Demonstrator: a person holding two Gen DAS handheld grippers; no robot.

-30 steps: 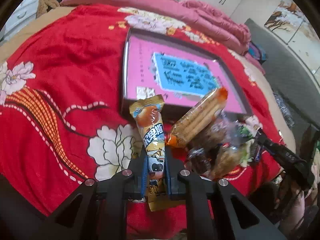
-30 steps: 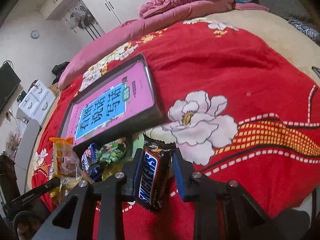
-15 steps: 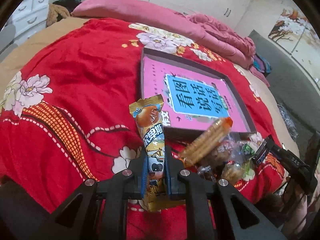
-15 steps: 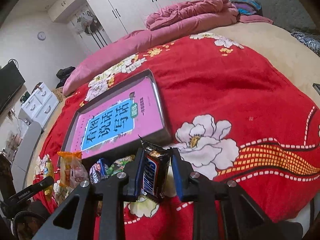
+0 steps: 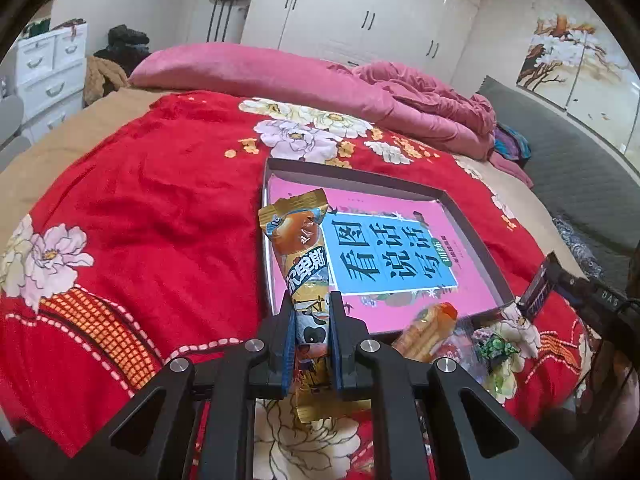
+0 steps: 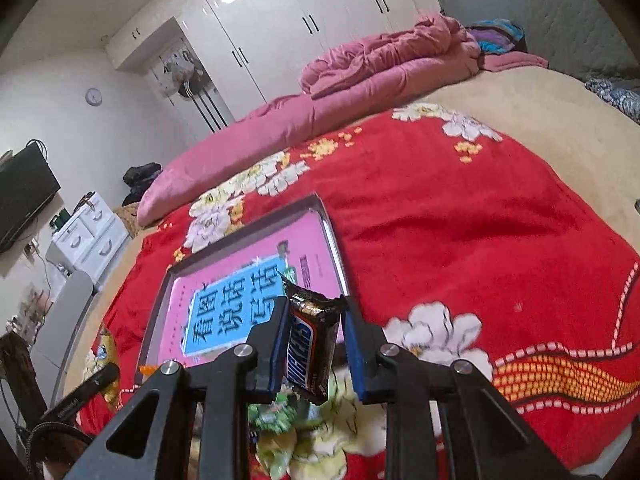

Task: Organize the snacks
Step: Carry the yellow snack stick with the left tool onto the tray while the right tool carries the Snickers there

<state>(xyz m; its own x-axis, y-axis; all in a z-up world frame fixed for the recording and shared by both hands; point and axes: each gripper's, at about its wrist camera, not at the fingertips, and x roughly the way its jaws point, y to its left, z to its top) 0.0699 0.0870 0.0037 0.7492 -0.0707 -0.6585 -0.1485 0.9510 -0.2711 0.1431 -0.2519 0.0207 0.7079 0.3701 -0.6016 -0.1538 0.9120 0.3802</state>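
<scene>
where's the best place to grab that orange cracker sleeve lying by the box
Take the cracker sleeve across its narrow width near the middle, coming from above with fingers straddling its long axis. It is a long, slim pack lying flat beside other loose snacks just in front of the box, so the ends are crowded.

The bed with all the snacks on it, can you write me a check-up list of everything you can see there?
Surface: red flowered blanket over the bed.
Job's things: shallow grey box with a pink liner; gold-and-orange snack stick; brown Snickers bar.
Clutter: loose pile of wrapped snacks in front of the box, on the blanket.
Tongs: left tongs shut on the snack stick; right tongs hold the Snickers bar, with a gap at one finger.
Cables: black cable, lower left of the right view.
Surroundings: pink quilt, white wardrobes, white drawer unit.
</scene>
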